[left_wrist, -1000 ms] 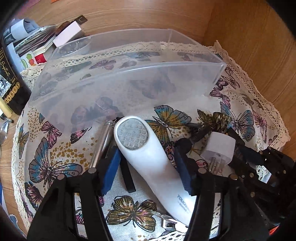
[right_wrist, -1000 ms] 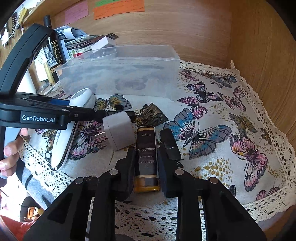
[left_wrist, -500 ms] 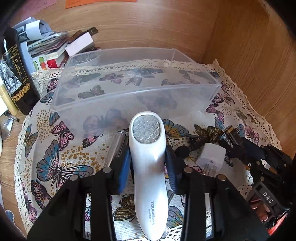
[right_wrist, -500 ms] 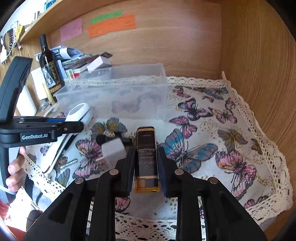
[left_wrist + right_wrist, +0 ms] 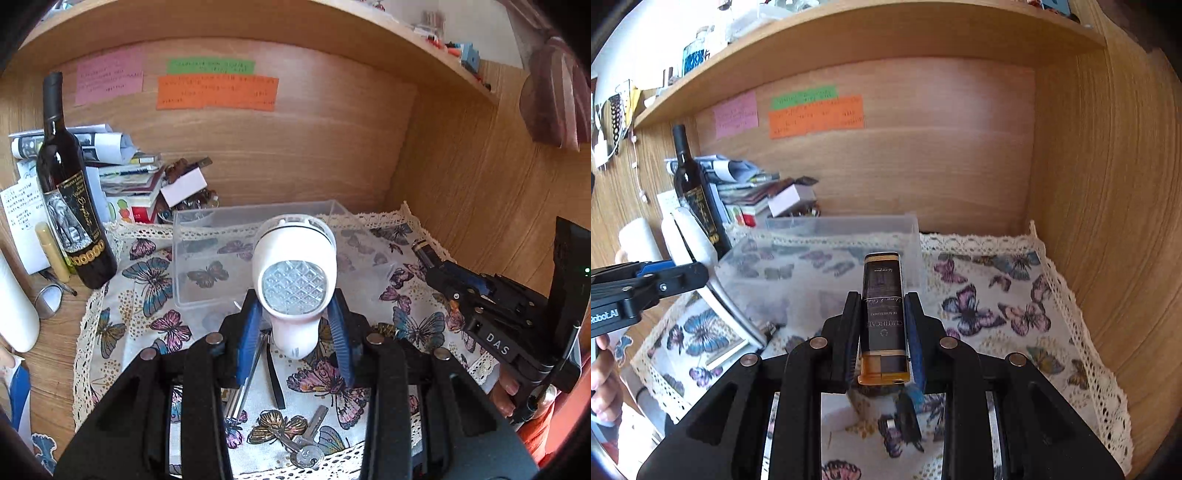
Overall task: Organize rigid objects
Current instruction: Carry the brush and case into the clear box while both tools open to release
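Observation:
My left gripper [image 5: 293, 332] is shut on a white handheld device [image 5: 294, 273] with a textured metal head, held in the air in front of the clear plastic bin [image 5: 207, 258]. My right gripper [image 5: 881, 328] is shut on a dark flat box with an amber base [image 5: 882, 314], held above the butterfly cloth [image 5: 997, 295] in front of the bin [image 5: 820, 258]. The right gripper also shows at the right of the left wrist view [image 5: 480, 295]. The left gripper [image 5: 665, 280] with the white device [image 5: 689, 240] shows at the left of the right wrist view.
A silver pen [image 5: 247, 380], a black strip [image 5: 275, 376] and keys [image 5: 306, 439] lie on the cloth below my left gripper. A wine bottle [image 5: 70, 192] and a stack of papers [image 5: 122, 170] stand at the back left. Wooden walls close the back and right.
Both grippers have risen from the cloth with their objects. The left gripper closed on the white device and lifted it; the right lifted the dark box toward the bin.

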The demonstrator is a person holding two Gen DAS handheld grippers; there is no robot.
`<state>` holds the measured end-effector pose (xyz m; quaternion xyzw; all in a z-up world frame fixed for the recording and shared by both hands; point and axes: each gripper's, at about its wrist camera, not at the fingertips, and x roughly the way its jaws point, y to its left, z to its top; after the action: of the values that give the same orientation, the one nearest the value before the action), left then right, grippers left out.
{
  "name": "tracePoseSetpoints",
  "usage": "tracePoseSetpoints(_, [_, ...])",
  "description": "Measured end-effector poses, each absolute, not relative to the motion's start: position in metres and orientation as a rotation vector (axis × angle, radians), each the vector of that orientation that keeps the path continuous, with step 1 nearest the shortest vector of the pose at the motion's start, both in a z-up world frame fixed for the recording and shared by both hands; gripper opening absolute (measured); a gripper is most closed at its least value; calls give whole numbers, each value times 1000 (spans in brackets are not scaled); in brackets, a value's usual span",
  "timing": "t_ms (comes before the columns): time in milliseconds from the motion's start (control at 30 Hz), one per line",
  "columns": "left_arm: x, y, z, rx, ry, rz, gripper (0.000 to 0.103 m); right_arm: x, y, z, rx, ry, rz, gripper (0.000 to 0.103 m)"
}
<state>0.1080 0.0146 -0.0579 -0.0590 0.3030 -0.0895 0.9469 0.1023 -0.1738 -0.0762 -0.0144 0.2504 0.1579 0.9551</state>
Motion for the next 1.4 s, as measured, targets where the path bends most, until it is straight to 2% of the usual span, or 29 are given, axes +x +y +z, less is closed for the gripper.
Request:
tracePoseSetpoints(333, [111, 34, -17, -143, 517, -158, 36, 128, -162, -49, -58, 466, 327, 22])
tracePoseSetpoints(600, [142, 70, -4, -219, 483, -125, 36, 156, -148, -40, -95, 465, 327, 22])
tracePoseSetpoints(933, [191, 87, -32, -204, 572, -75, 36, 188, -117, -53, -176, 501, 341, 22])
tracePoseSetpoints(1400, [236, 49, -84, -55, 761, -94, 36, 245, -105, -102, -170, 724, 377, 22])
